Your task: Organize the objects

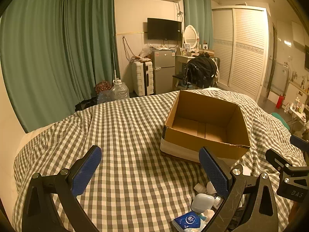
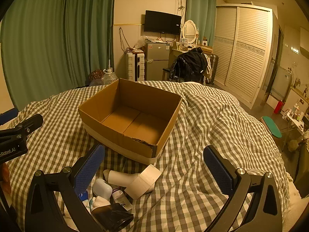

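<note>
Right wrist view shows an empty cardboard box (image 2: 133, 116) sitting on a bed with a checked cover (image 2: 212, 119). Just in front of the box lies a small heap of things to tidy up. The right claw (image 2: 154, 172) is wide open and holds nothing. The left claw (image 1: 150, 172) is wide open too, and it holds nothing either. Both hang above the bed, near the heap.

In the heap there is a roll of white tape (image 2: 144, 181), touching a white bottle (image 2: 121, 176) that lies on its side. Beside them are a little pale case (image 2: 101, 188), a small labelled bottle (image 2: 119, 195) and a black thing (image 2: 114, 216) I cannot name. From the left wrist view I can also see a blue tissue pack (image 1: 186, 221) next to the pale case (image 1: 201, 202).

All of these look light, I think. The tape roll looks firm, and it would be best to pinch it across its two flat sides so it does not roll away. The white bottle looks smooth and may slip, so grab it around the middle. The pale case is rounded and shiny, so squeeze it gently across its narrow sides. The tissue pack is soft and will squash, which should make it easy to hold. The bed is soft too, so things may sink or tip when pushed.
</note>
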